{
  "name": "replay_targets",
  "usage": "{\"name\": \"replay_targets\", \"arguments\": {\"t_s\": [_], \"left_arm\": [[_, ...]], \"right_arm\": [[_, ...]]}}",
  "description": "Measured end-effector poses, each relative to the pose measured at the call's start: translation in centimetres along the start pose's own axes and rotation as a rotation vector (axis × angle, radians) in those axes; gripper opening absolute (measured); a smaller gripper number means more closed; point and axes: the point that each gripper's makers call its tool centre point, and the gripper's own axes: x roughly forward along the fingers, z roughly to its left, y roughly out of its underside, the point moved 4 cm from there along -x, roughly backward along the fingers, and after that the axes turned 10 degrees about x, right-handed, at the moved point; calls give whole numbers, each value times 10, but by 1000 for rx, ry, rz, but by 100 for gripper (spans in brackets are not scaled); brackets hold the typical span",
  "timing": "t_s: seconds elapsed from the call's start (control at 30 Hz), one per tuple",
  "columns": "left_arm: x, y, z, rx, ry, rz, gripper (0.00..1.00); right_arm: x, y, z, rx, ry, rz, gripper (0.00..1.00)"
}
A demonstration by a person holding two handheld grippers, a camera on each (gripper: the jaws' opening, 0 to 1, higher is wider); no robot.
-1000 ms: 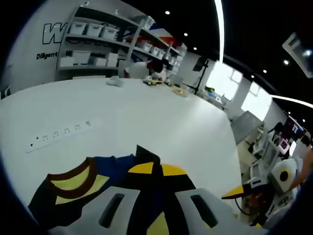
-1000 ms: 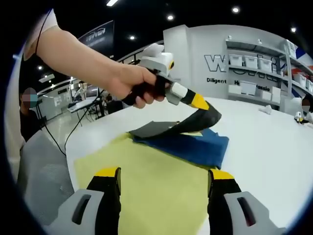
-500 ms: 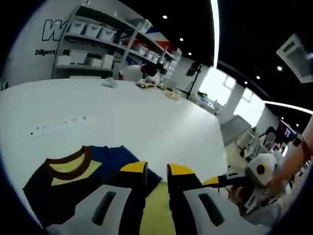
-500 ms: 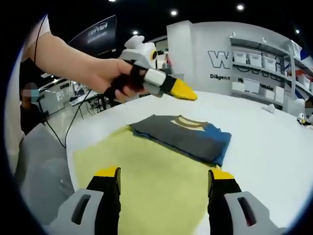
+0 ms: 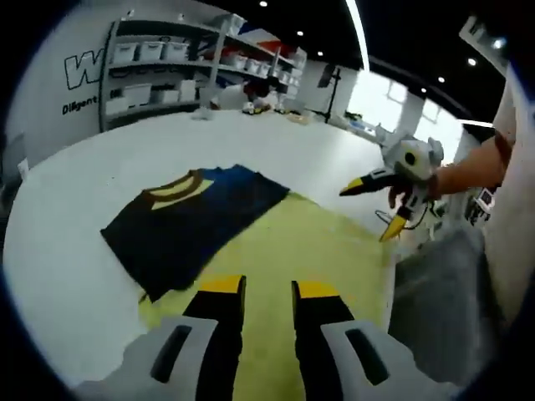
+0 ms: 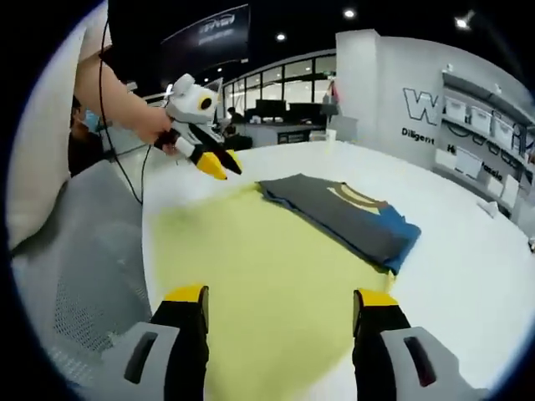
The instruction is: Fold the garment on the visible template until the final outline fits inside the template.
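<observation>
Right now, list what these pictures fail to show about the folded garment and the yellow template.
- Yellow template: its near edge, in both views, is hidden behind each view's own tool jaws.
- Garment: in the left gripper view its near corner overhangs the template; whether the rest fits inside is unclear.
- Garment's underside layers: hidden by the top fold in both views.
- Wall lettering: cut off by the shelving in the right gripper view.

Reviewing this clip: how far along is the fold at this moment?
Mostly done: the garment lies folded into a compact rectangle on the yellow template. Nothing is in hand: the left claw hangs off the cloth, the right claw is open over bare template. Left: one garment edge overhangs onto the white table, so the fit needs checking.
</observation>
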Motion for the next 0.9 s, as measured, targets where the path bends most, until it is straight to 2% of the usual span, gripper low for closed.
{"name": "replay_targets", "arguments": {"t_s": [0.07, 0.13, 0.23, 0.3, 0.37, 0.47, 0.63, 0.9], "left_arm": [[-10, 17, -8, 27, 9, 40, 24], [-19, 32, -16, 77, 24, 88, 24], [-27, 45, -27, 149, 56, 137, 24], [-29, 53, -36, 208, 85, 169, 24], [-31, 59, -45, 271, 112, 205, 23], [-31, 68, -53, 289, 140, 228, 22], [-37, 86, -63, 395, 183, 317, 23], [-46, 107, -67, 419, 199, 388, 22]], "right_arm": [[-4, 8, 3, -4, -29, 36, 64], [-7, 17, 5, -54, -51, 82, 63], [-11, 29, 8, -79, -81, 116, 59], [-16, 39, 11, -125, -110, 164, 55], [-19, 45, 14, -125, -122, 179, 52], [-24, 52, 17, -135, -140, 201, 46], [-31, 65, 23, -160, -166, 235, 41], [-40, 79, 24, -190, -178, 275, 35]]}}
